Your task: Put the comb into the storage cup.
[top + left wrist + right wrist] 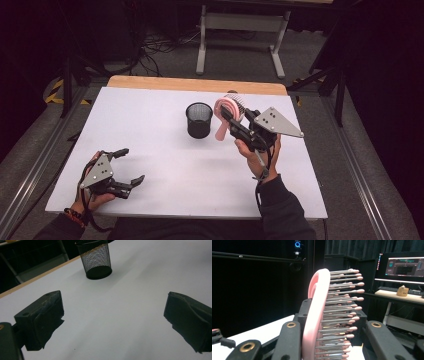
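My right tool (234,120) is clenched on a pink plastic hairbrush (225,107), its bristle side a bed of thin metal pins with rounded pink tips (342,315). I hold it lifted above the white bench (165,170), just at 3 o'clock of the black wire-mesh cup (199,120), a round open cylinder. My left tool (127,167) rests released at 7 o'clock, blocky black jaws wide over bare bench

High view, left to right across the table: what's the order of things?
left gripper, jaws open, nothing between them → black mesh cup → pink hairbrush → right gripper, shut on the hairbrush, with its grey plate farthest right.
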Demonstrator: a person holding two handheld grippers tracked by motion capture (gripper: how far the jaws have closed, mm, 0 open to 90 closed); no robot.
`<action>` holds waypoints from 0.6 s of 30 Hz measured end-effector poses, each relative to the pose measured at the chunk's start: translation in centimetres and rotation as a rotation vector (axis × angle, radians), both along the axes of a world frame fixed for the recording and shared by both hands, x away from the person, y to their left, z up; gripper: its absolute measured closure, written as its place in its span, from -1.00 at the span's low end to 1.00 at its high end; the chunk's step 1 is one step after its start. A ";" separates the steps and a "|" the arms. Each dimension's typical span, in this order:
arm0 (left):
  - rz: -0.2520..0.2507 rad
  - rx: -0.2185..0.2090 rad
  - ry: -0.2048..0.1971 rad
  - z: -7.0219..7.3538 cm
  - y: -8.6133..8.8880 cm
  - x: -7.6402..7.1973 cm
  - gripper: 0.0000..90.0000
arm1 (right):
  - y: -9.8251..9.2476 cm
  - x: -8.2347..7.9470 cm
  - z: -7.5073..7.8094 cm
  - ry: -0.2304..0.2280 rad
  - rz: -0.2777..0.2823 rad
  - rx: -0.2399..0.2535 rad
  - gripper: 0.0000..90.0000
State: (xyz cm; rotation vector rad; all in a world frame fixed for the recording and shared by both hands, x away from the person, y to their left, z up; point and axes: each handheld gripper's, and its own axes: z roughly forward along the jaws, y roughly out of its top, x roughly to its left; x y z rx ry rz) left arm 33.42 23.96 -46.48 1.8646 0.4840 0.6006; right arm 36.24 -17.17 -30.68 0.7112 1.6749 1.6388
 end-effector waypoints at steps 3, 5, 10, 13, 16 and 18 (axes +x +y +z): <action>-0.002 -0.001 0.001 0.0 0.0 0.0 -0.92 | 0.1 0.3 0.4 -0.008 -0.008 -0.004 0.41; -0.004 -0.004 0.000 0.0 0.0 0.0 -0.92 | 0.1 0.4 0.6 -0.010 -0.007 -0.002 0.41; -0.010 -0.008 0.003 0.0 -0.1 -0.1 -0.92 | 0.7 0.7 1.7 -0.050 -0.010 0.003 0.41; -0.012 -0.007 -0.002 0.0 -0.1 -0.1 -0.92 | 1.0 0.9 2.1 -0.053 -0.008 0.008 0.41; -0.009 -0.013 -0.009 0.1 -0.1 -0.2 -0.91 | 1.4 1.2 2.5 -0.054 -0.007 0.007 0.41; -0.003 -0.027 -0.015 0.1 0.0 -0.1 -0.91 | 1.9 1.5 2.6 -0.056 -0.007 -0.005 0.41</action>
